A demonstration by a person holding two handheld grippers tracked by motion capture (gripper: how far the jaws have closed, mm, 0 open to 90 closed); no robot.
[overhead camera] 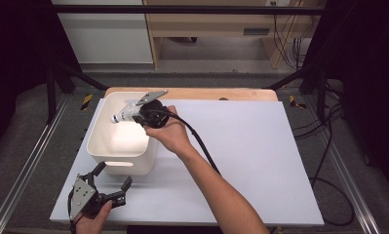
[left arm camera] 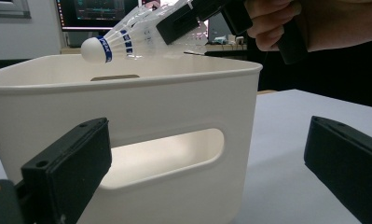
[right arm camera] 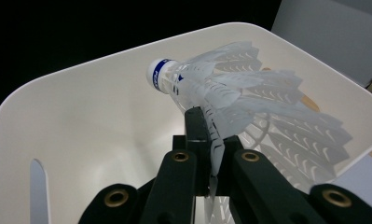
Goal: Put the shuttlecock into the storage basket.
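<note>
my right gripper is clamped on the shuttlecock's skirt, over the white bin at ten o'clock. it looks featherlight and crushable; the cork seems safer. left gripper gapes idle.

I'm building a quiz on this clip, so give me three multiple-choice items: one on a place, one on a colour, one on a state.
1. Where is the white feather shuttlecock?
A. Above the open white plastic bin
B. Lying on the pale table sheet
C. Between the left tool's jaws

2. What colour is the band around the shuttlecock's cork head?
A. Red
B. Blue
C. Green

3. How does the left tool stand?
A. Shut on the bin's rim
B. Shut on the shuttlecock
C. Open and empty

Answers: 1 A, the right tool holds it by the feathers over the bin's opening. 2 B, a blue stripe rings the head. 3 C, its jaws stand wide apart before the bin's handle slot.
</note>
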